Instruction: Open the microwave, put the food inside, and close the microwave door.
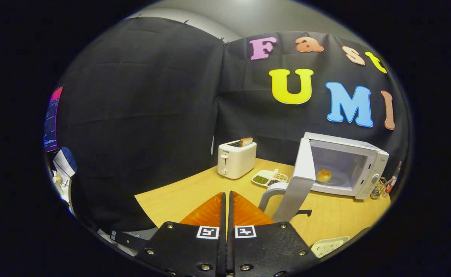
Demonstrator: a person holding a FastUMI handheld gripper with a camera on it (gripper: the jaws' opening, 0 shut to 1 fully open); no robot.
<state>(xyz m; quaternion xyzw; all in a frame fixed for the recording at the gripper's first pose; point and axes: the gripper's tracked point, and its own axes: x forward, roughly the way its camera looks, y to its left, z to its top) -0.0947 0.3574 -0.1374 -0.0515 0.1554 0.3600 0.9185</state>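
The microwave [358, 163] is white, with a pale grey cavity, and its open door [301, 175] is white with a light grey handle. Inside it the food [324, 175] is a golden-yellow bun on a whitish turntable. The bench [194, 192] under the microwave is a light yellow wood tone. To the left of the microwave stands a cream-white toaster [236, 158] with a brown slice of toast [246, 141] in its slot. Between toaster and microwave lies a white divided tray [270, 178] holding green, dark brown and tan fillings. Nearer than the microwave, the tool [227, 204] has orange fingers closed together, on black plates carrying black-and-white square markers.
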